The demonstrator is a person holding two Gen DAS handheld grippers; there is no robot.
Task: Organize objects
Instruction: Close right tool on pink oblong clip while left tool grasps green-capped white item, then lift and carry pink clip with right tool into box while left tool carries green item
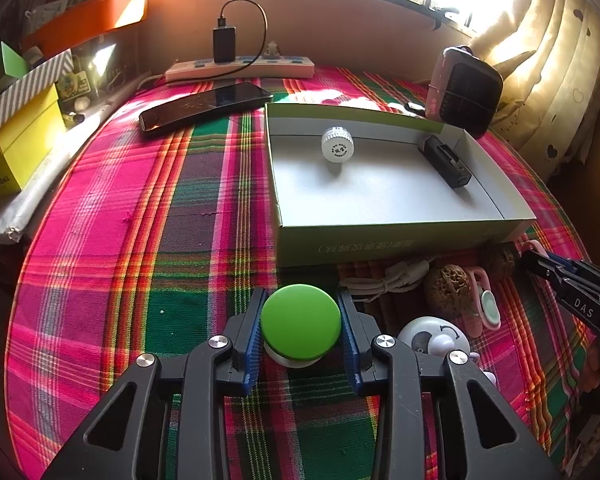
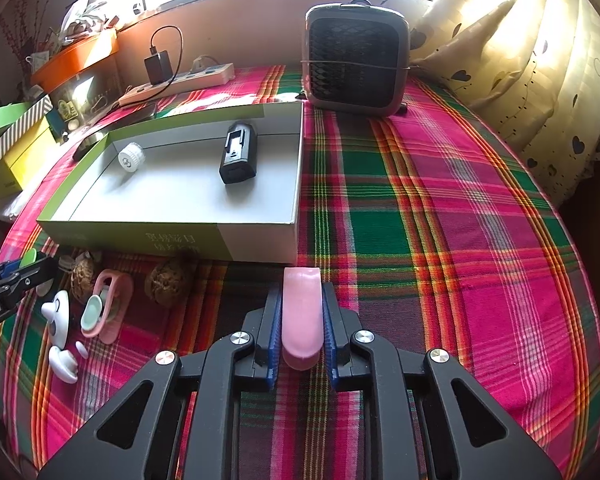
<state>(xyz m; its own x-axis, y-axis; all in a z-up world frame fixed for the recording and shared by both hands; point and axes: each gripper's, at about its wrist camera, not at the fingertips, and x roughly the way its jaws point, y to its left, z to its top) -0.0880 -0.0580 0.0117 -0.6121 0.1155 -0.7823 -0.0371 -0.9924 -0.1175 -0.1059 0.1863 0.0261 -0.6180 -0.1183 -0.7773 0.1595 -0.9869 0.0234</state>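
Clamped in the left tongs (image 1: 301, 326) is a green-capped jar (image 1: 300, 322); right tongs (image 2: 301, 320) pinch a pink case (image 2: 301, 316). Only a white cap (image 1: 337, 145) and black charger (image 1: 444, 161) sit in the box (image 1: 400, 240); walnuts (image 2: 168, 280), probably, and trinkets remain on the counter (image 2: 440, 240).

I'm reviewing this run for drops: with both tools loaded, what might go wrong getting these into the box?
The left tool pinches the green-capped piece by its round rim, so it may slip out. The right tool's pink item could catch the box near wall. A hard drop might knock the white cap.
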